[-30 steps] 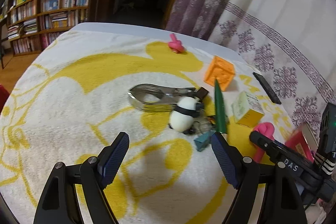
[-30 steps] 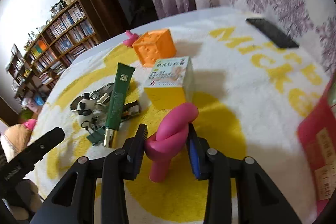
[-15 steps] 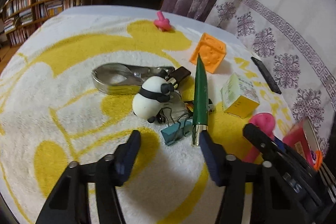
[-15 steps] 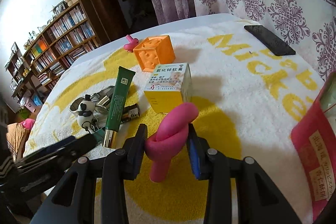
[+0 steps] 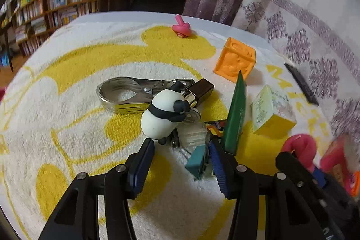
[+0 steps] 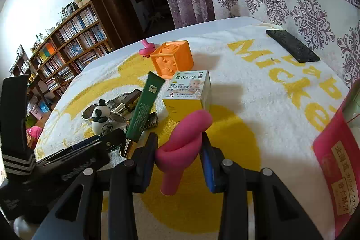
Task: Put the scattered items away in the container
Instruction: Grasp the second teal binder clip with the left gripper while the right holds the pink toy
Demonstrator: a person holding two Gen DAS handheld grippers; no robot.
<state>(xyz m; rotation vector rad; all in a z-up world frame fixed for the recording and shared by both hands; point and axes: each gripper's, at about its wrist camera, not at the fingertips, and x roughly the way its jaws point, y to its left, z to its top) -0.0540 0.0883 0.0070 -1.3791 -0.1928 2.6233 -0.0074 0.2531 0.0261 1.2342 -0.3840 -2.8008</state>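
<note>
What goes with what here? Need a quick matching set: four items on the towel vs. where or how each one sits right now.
Items:
1. pink knotted toy
2. orange cube
3. black phone
4. teal binder clip

Places/states:
A. flat near the towel's far edge by the curtain, clear of both grippers
B. between the left gripper fingers, which are closing
C. clamped in the right gripper
D. just behind the yellow and white box, beside the pink spinning top

Pairs: 1-C, 2-D, 3-A, 4-B
</note>
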